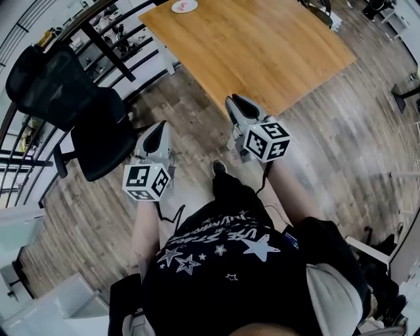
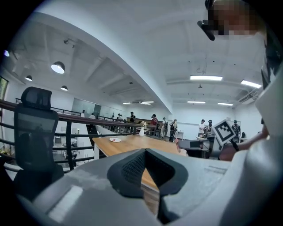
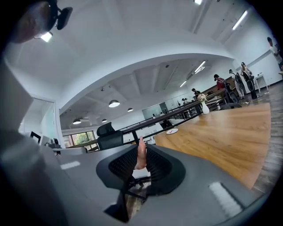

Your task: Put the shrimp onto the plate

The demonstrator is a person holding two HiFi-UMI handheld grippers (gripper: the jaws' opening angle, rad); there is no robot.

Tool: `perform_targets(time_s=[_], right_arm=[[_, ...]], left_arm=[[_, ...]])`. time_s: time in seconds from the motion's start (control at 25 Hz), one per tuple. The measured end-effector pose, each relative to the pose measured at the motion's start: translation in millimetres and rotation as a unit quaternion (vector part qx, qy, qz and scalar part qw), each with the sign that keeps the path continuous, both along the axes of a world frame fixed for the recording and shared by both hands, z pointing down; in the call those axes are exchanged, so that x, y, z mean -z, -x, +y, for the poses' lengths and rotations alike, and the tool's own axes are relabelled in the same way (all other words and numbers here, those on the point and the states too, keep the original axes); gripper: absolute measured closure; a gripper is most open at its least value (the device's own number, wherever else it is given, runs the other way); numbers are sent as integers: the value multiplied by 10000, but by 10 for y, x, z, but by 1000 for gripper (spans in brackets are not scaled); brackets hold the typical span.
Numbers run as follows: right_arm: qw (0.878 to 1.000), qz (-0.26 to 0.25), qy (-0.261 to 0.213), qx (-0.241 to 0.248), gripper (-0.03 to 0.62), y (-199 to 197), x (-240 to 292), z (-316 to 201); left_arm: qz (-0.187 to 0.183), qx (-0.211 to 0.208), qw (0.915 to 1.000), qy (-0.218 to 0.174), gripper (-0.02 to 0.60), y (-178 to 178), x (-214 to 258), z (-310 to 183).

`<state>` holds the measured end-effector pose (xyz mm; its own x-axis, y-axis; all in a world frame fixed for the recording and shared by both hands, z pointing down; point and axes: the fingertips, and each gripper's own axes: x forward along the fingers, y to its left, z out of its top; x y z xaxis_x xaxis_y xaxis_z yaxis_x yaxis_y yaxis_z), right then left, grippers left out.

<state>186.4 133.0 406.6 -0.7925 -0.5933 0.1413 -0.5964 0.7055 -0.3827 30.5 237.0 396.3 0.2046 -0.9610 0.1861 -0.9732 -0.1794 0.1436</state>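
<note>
The wooden table (image 1: 262, 46) fills the top of the head view, with a plank floor (image 1: 190, 105) in front of it and a black office chair (image 1: 65, 92) off to the left. The person stands short of the table and holds both grippers out level over the floor.

The right gripper (image 1: 235, 98) reaches up to the table's near edge. Its fingers (image 3: 119, 165) are closed part-way on the shrimp (image 3: 140, 155), which stands upright and pink between the ribbed pads.

The left gripper (image 1: 159, 125) hangs beside it, near the chair. Its fingers (image 2: 132, 165) stand a narrow slit apart with nothing between them.

The white plate (image 1: 184, 6) sits at the table's far end, well apart from both grippers and the shrimp.
</note>
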Motion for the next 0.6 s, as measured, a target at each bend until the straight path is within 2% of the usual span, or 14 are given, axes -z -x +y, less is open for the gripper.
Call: perform_targets(time_s=[0.28,0.6], right_arm=[[9998,0,156,95,528,166,-52,-1051],[9996,-66,238,145,528,340,-73,-1723]], left_arm=[[65,31,10000,67,580,120,21,-1136],[51,199,9996,180,580,362,-66,-1786]])
